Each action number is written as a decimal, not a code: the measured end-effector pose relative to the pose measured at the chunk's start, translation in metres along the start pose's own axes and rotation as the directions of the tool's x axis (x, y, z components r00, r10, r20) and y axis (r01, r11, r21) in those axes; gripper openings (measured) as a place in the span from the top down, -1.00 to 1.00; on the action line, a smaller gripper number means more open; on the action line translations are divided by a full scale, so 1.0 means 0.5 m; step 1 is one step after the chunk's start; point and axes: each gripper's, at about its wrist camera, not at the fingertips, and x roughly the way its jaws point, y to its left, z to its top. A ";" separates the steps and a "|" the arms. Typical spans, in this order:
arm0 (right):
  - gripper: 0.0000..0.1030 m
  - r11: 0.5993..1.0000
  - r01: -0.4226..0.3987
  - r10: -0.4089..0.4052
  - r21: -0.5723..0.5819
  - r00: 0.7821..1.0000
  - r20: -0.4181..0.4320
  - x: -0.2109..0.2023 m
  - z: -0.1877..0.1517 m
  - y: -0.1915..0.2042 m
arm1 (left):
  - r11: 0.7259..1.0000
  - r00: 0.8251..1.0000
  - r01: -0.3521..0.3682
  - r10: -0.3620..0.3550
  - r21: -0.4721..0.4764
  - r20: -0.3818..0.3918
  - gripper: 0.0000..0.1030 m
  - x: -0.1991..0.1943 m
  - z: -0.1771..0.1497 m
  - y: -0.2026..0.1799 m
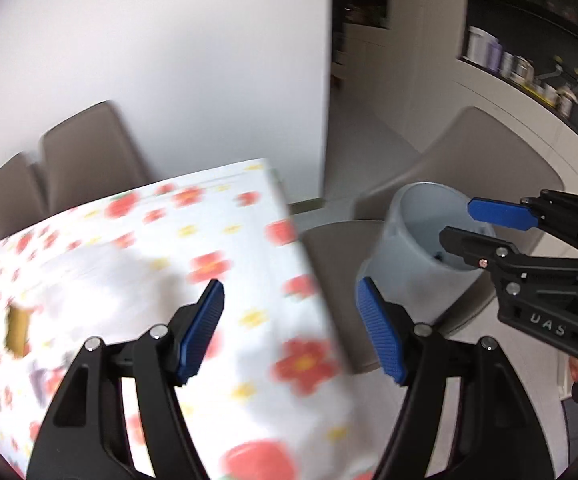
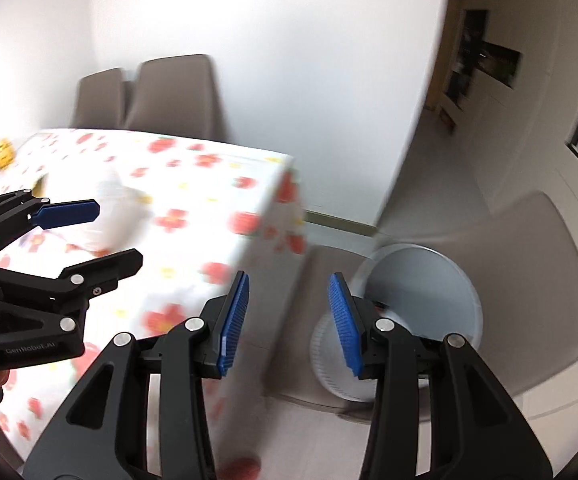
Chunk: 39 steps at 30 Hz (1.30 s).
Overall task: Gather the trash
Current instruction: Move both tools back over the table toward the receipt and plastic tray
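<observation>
Left gripper: jaws apart, empty, over the floral tablecloth.
Right gripper: jaws apart, empty.
Grey bin: on a chair seat beside the table, likely within reach for dropping trash.

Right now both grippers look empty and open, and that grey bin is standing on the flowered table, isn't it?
Not quite. The left gripper and right gripper are indeed open and empty, but the grey bin is not on the flowered table. It stands on the seat of a brown chair beside the table's corner, as the right wrist view shows.
</observation>
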 end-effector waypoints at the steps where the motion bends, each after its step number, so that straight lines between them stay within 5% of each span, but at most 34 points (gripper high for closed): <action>1: 0.21 1.000 -0.018 0.018 -0.014 1.000 0.002 0.001 0.008 0.036 | 1.000 1.000 -0.022 0.022 -0.014 0.001 -0.35 -0.018 -0.015 0.031; 12: 0.22 0.972 -0.184 0.187 -0.146 0.982 0.007 0.013 0.082 0.423 | 0.962 0.977 -0.212 0.210 -0.174 -0.032 -0.35 -0.180 -0.176 0.383; 22: 0.22 0.942 -0.257 0.261 -0.218 0.965 -0.007 0.040 0.119 0.689 | 0.916 0.955 -0.298 0.288 -0.269 -0.074 -0.35 -0.267 -0.295 0.643; 29: 0.22 0.926 -0.282 0.274 -0.249 0.959 -0.067 0.112 0.124 0.779 | 0.905 0.957 -0.289 0.270 -0.312 -0.104 -0.35 -0.236 -0.330 0.713; 39: 0.22 0.889 -0.315 0.294 -0.331 0.949 -0.112 0.261 0.111 0.813 | 0.917 0.966 -0.247 0.206 -0.314 -0.157 -0.35 -0.091 -0.351 0.729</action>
